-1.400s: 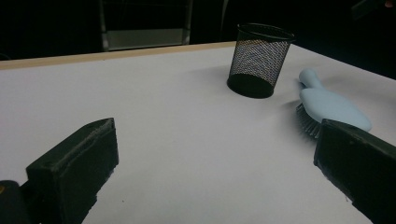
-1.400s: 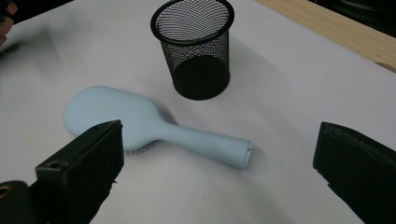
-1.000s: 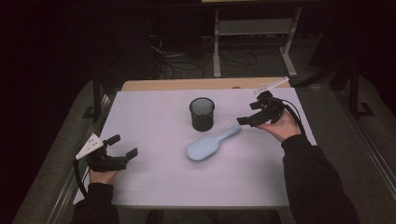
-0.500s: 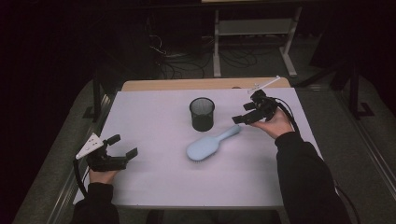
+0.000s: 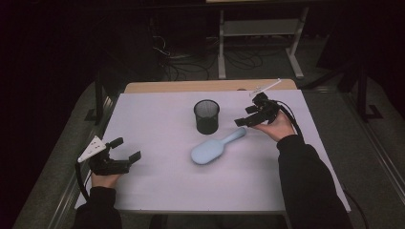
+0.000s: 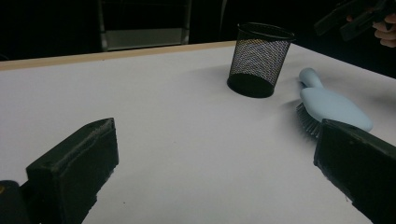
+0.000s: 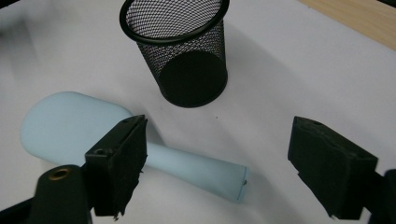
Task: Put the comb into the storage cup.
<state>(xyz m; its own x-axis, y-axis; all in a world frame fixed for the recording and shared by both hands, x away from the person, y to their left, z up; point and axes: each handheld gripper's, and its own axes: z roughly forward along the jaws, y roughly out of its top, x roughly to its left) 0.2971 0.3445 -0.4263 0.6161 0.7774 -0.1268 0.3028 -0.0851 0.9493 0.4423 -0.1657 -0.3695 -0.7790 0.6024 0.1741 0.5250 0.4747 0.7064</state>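
Pale blue hairbrush (image 5: 217,147) flat on white table (image 5: 153,119), bristles down, just beside mesh cup (image 5: 206,116); long axis diagonal, handle end toward right gripper (image 5: 247,116) (nearer by far). Jaws wide apart, empty, above handle. Left gripper (image 5: 125,151) well apart, open, empty.

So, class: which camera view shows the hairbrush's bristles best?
The left gripper view: the dark bristles show under the hairbrush head, lying face down. The high view shows its whole pale-blue back; the right gripper view shows back and handle, no bristles.
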